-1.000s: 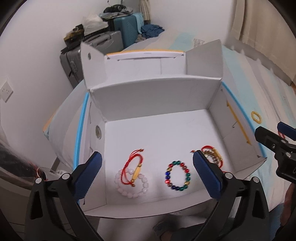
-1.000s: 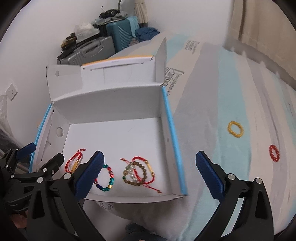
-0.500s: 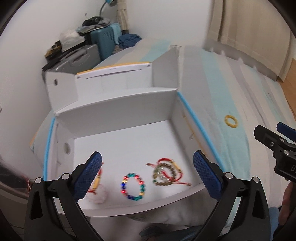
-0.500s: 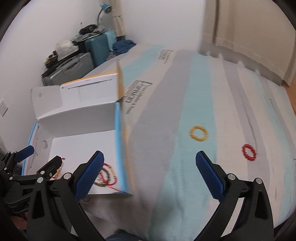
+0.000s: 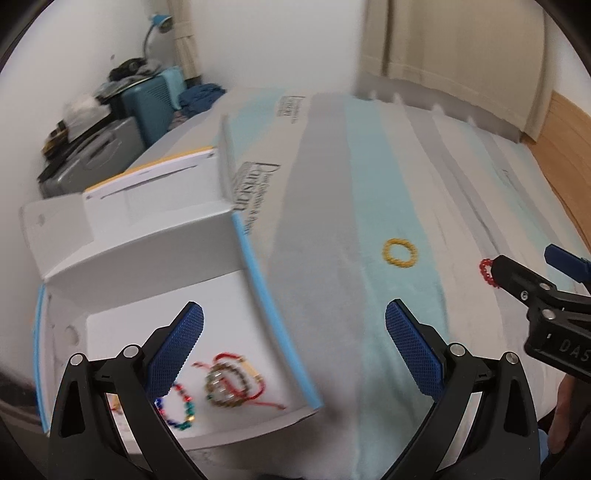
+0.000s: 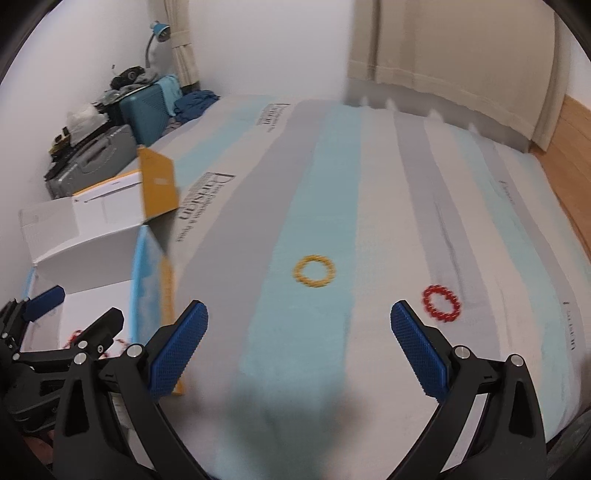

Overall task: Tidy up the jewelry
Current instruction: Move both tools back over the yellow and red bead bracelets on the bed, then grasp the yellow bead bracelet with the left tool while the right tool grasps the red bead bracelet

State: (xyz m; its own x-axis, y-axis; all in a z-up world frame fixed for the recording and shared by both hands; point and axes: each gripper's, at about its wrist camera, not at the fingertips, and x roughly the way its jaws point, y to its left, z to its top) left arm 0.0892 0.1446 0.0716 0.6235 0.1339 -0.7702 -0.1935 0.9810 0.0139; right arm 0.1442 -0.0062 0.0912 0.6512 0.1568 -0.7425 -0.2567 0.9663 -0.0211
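Note:
A yellow bead bracelet [image 6: 314,271] [image 5: 400,252] and a red bead bracelet [image 6: 441,303] [image 5: 485,271] lie loose on the striped bed cover. An open white cardboard box [image 5: 147,258] [image 6: 92,225] sits to the left and holds a multicoloured bead bracelet [image 5: 181,410] and a tangle of brown beads with red cord [image 5: 232,380]. My left gripper [image 5: 293,341] is open, straddling the box's blue right edge. My right gripper [image 6: 299,338] is open over the cover, short of both loose bracelets, empty.
Suitcases [image 6: 110,147] with clutter and a blue desk lamp [image 6: 157,33] stand by the far wall. Beige curtains [image 6: 443,48] hang at the back right, with a wooden floor [image 6: 569,155] beyond the bed's right side. The striped cover [image 6: 369,184] spreads wide to the right of the box.
Both grippers have swung right, away from the box interior toward the bed cover. The yellow and red bracelets now sit nearer the centre of the right wrist view. Both stay open.

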